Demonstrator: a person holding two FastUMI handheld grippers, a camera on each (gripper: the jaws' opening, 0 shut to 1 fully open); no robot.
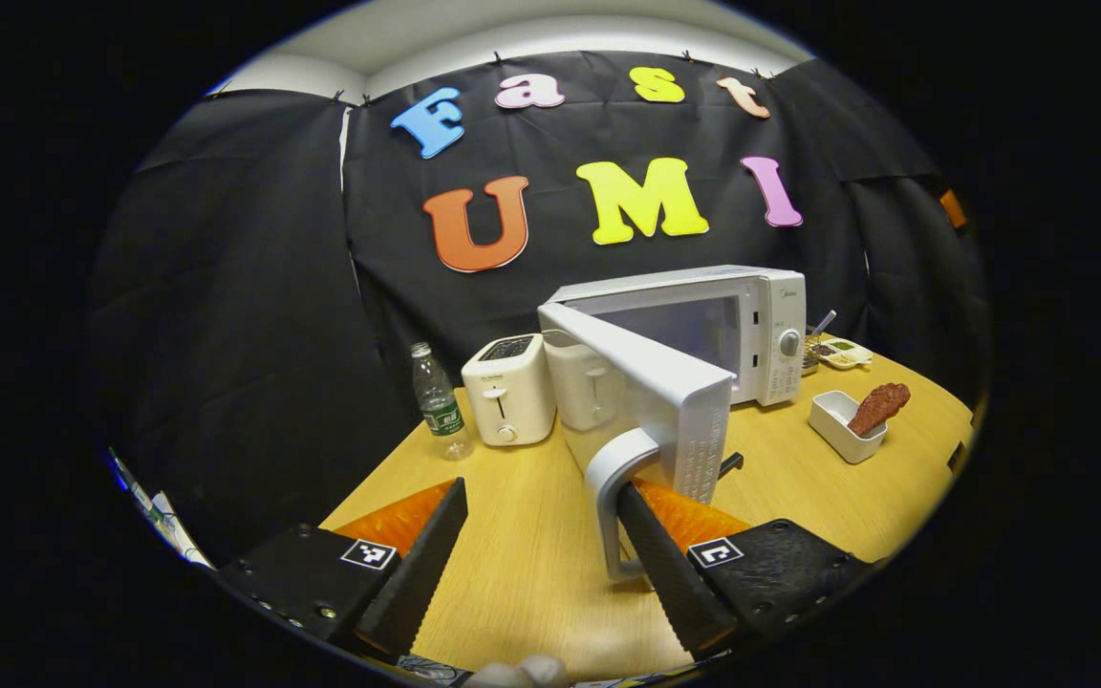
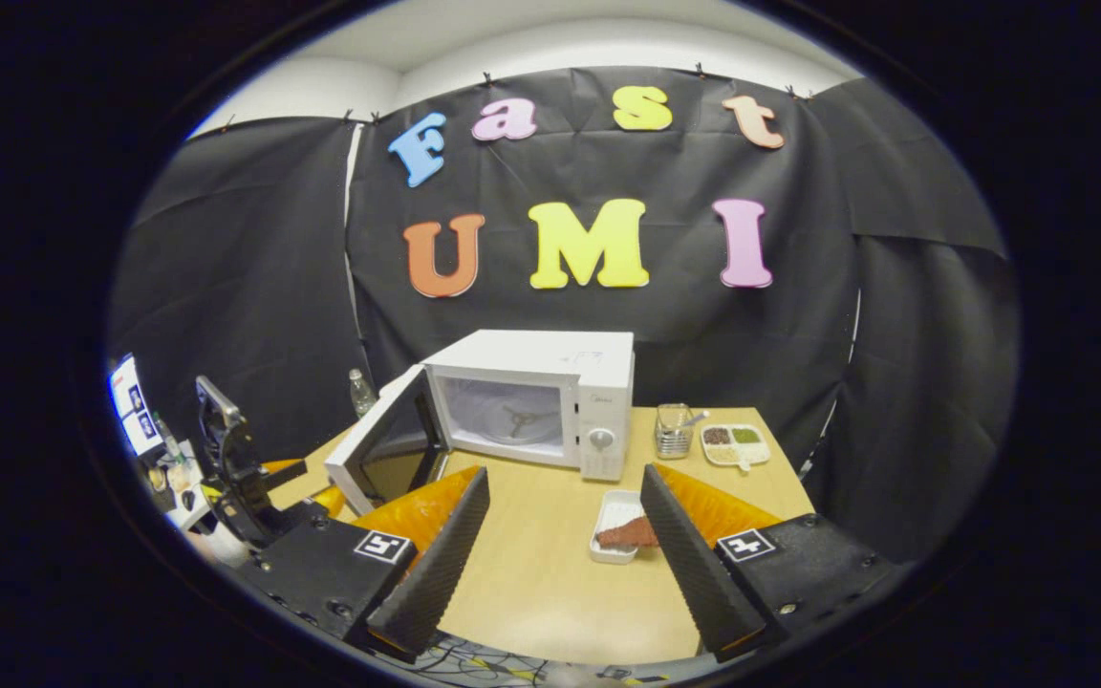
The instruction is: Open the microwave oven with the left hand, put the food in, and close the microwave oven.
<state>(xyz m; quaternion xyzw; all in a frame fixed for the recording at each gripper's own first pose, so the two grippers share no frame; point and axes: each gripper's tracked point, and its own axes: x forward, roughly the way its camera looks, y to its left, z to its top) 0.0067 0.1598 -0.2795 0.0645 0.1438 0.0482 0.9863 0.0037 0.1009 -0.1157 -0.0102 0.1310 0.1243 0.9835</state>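
Left hand-held gripper [image 1: 536, 535] spread wide, one finger hooked behind the white microwave door's handle [image 1: 613, 478] to swing it. Right hand-held gripper [image 2: 565, 535] wide open, empty, aimed at brown food in white rectangular dish [image 2: 619, 535].

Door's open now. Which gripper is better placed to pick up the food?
Right. The right gripper is open with the food in its dish just ahead, while the left gripper has a finger hooked in the door handle.

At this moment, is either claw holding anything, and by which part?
The open left claw has one finger hooked behind the microwave door's handle, not clamped. The right claw is open, holding nothing.
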